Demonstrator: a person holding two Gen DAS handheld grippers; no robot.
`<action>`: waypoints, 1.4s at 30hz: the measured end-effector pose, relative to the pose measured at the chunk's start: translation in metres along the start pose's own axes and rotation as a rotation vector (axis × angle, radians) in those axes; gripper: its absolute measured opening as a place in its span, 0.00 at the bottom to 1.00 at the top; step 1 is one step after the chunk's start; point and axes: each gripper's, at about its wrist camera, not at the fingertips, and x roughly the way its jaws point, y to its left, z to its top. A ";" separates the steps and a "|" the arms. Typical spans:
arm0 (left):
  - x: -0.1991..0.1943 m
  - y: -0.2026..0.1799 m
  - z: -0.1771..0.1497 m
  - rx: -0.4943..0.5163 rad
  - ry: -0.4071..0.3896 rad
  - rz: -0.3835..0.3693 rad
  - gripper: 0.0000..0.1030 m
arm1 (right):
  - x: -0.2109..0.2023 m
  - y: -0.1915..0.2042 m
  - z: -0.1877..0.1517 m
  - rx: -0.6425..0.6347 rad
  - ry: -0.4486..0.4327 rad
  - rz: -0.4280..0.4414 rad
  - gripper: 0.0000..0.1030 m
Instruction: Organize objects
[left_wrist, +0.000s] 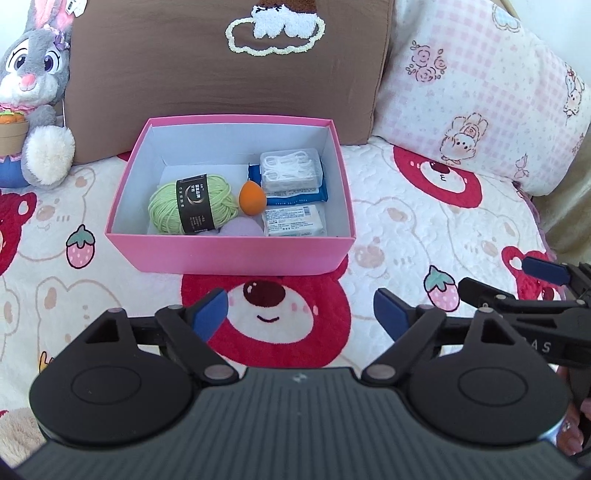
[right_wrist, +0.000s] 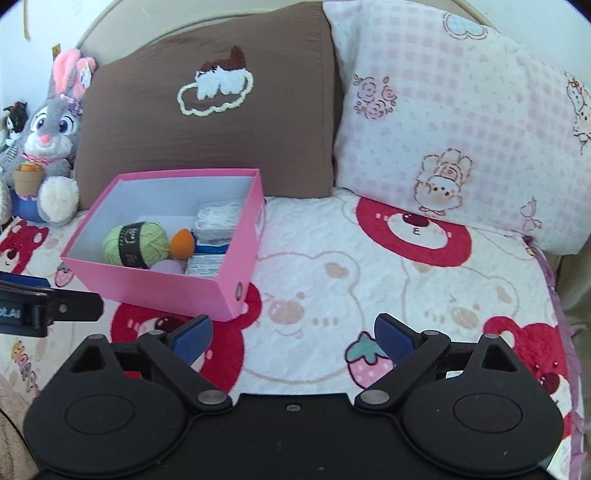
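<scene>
Left tool (left_wrist: 301, 310): both blue pads are spread wide apart with nothing between them. It hovers above the bed cover (left_wrist: 388, 229), over a red bear print, just in front of the pink box (left_wrist: 229, 251).

Right tool (right_wrist: 293, 338): its pads also stand wide apart and empty, above the bed cover to the right of the box and clear of it. In the left wrist view the right tool appears at the right edge, beside the left tool; part of a hand (left_wrist: 576, 435) shows under it.

Pink box: open-topped, white inside, resting on the bed cover in front of the brown pillow (left_wrist: 221, 74). Contents:
1. A green yarn ball (left_wrist: 192, 208) with a black label, at the left.
2. An orange egg-shaped sponge (left_wrist: 252, 198), just right of the yarn.
3. A pale purple soft item (left_wrist: 240, 227), against the near wall, partly hidden.
4. A clear case of white floss picks (left_wrist: 290, 168), lying on a blue packet (left_wrist: 295, 195), at the right rear.
5. A white packet (left_wrist: 293, 220), at the right front.

Surroundings: a pink checked pillow (left_wrist: 480, 85) lies right of the brown pillow. A grey plush rabbit (left_wrist: 37, 103) sits to the left of the box, against the brown pillow.
</scene>
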 end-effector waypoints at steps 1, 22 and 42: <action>0.000 0.000 -0.002 -0.004 -0.001 0.003 0.90 | 0.001 -0.002 -0.001 -0.008 0.008 -0.012 0.94; 0.006 -0.001 -0.015 -0.053 0.006 0.116 1.00 | 0.000 -0.008 -0.017 0.101 0.104 0.014 0.94; 0.009 0.003 -0.026 -0.042 0.030 0.134 1.00 | -0.012 0.007 -0.023 0.066 0.101 -0.008 0.94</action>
